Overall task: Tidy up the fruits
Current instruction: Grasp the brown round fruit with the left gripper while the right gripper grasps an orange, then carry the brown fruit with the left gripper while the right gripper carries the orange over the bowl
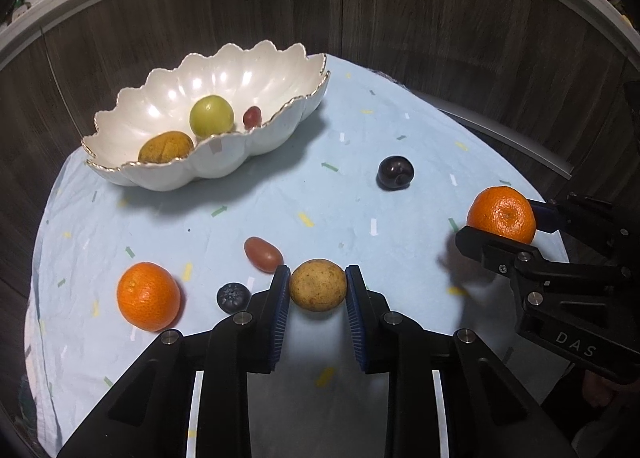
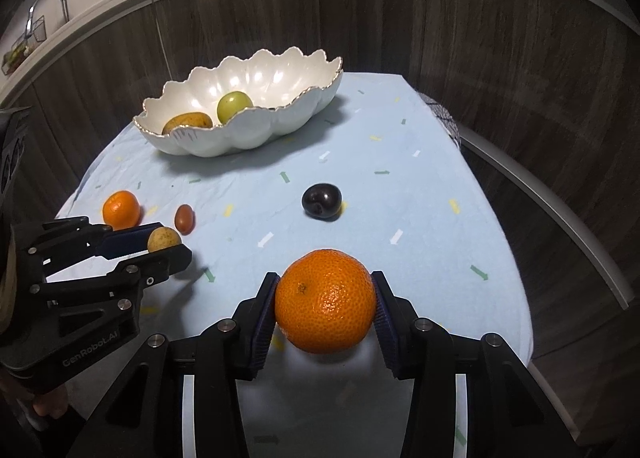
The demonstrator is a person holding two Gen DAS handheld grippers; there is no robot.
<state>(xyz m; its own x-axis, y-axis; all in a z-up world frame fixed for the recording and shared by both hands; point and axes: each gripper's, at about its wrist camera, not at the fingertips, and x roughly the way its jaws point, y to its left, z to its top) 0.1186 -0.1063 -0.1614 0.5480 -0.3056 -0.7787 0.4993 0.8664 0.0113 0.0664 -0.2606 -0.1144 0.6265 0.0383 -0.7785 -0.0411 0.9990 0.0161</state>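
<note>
My left gripper (image 1: pixel 318 285) is shut on a small tan round fruit (image 1: pixel 318 285), also seen from the side as the tan fruit (image 2: pixel 164 240) in the right wrist view. My right gripper (image 2: pixel 326 300) is shut on a mandarin (image 2: pixel 326 300), the same mandarin (image 1: pixel 502 213) at the right of the left wrist view. A white scalloped bowl (image 1: pixel 256 137) at the back holds a green round fruit (image 1: pixel 211 115), a brownish fruit (image 1: pixel 166 146) and a red grape (image 1: pixel 253 116). Loose on the cloth lie a second mandarin (image 1: pixel 148 296), a red grape (image 1: pixel 263 254), a blueberry (image 1: pixel 233 297) and a dark plum (image 1: pixel 395 173).
The round table wears a pale blue patterned cloth (image 1: pixel 360 129). Dark wood-panelled walls (image 1: pixel 440 17) curve close behind it, with a white counter ledge (image 2: pixel 100 1) carrying kitchen items above. The table edge (image 2: pixel 516 298) drops off at the right.
</note>
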